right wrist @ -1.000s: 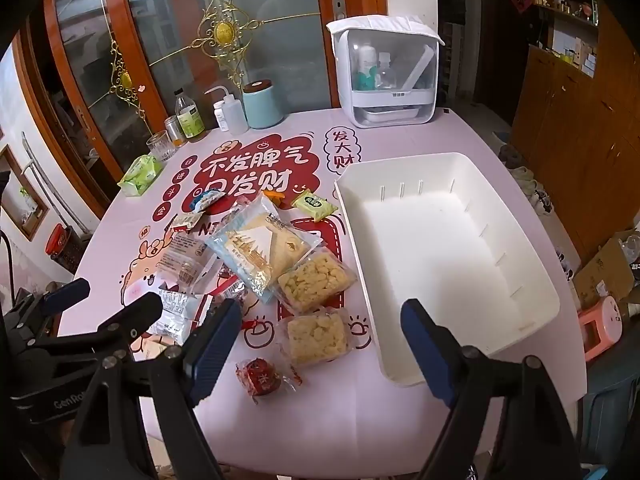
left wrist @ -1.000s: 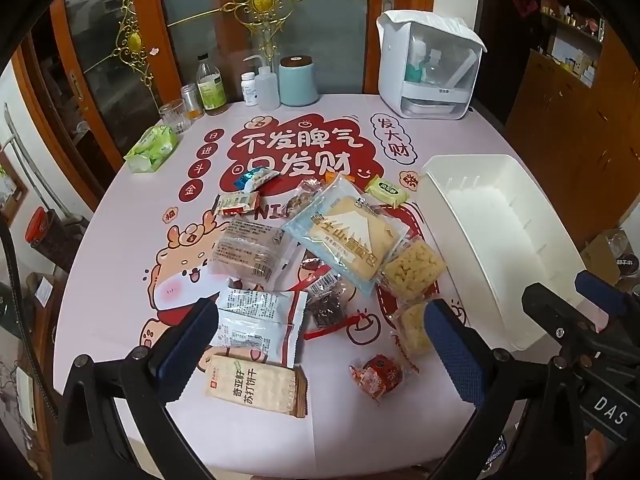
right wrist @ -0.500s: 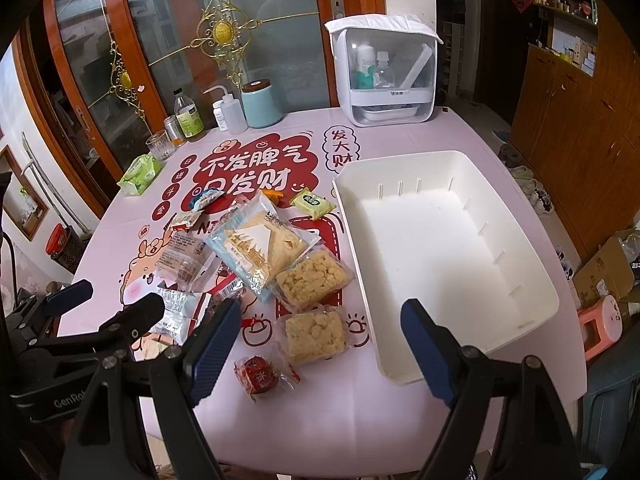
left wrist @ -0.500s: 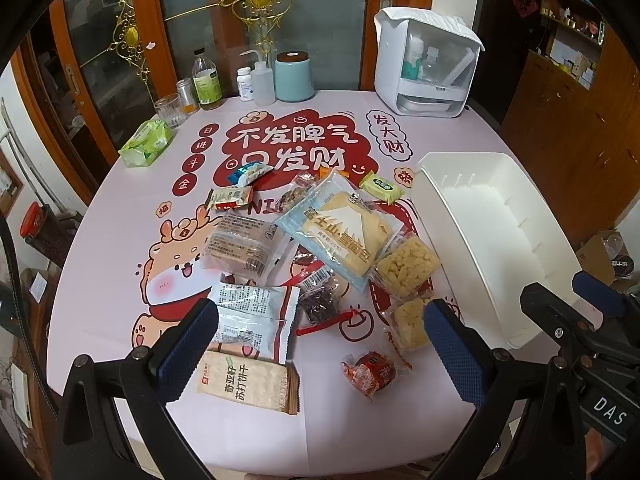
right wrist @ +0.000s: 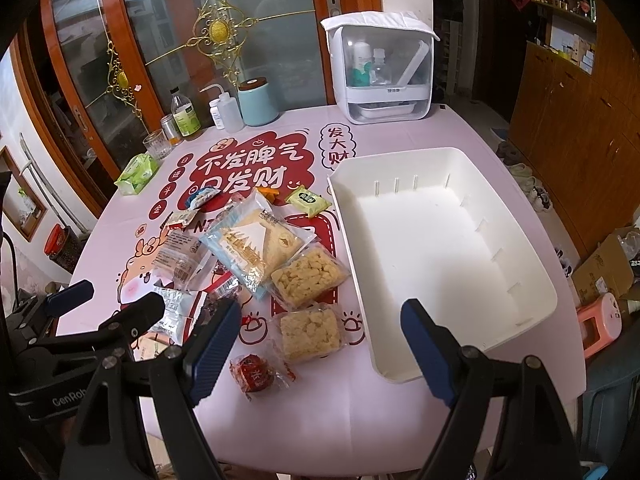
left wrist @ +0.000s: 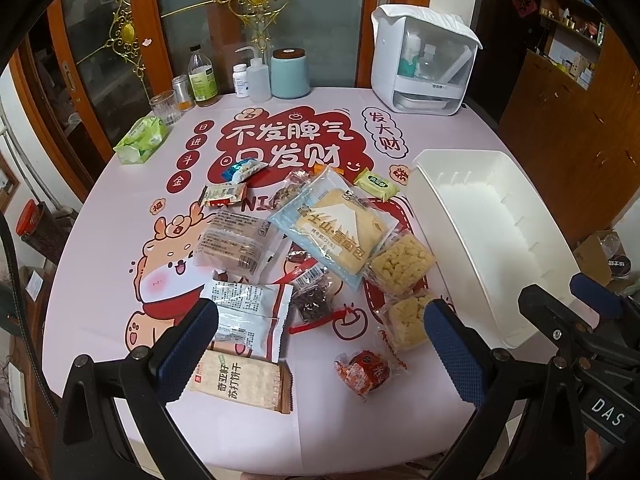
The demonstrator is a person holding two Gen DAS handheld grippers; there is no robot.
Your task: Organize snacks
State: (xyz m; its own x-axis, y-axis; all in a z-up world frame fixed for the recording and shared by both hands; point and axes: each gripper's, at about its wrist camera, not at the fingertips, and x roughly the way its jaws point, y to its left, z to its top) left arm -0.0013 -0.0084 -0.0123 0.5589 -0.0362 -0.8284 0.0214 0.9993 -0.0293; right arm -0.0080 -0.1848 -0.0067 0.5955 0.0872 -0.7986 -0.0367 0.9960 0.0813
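Both grippers, left [left wrist: 320, 340] and right [right wrist: 320, 346], hung wide apart and empty near the table's edge, with the snacks [left wrist: 332, 232] ahead, nearer the left one, and the bin [right wrist: 440, 248] by the right.

Snacks [left wrist: 312, 264] left of bin [left wrist: 496, 240]

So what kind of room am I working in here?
Most likely a home dining room: a round table with a cartoon cloth, ornate wood-and-glass doors behind it, wooden cabinets on the right with shoes on the floor.
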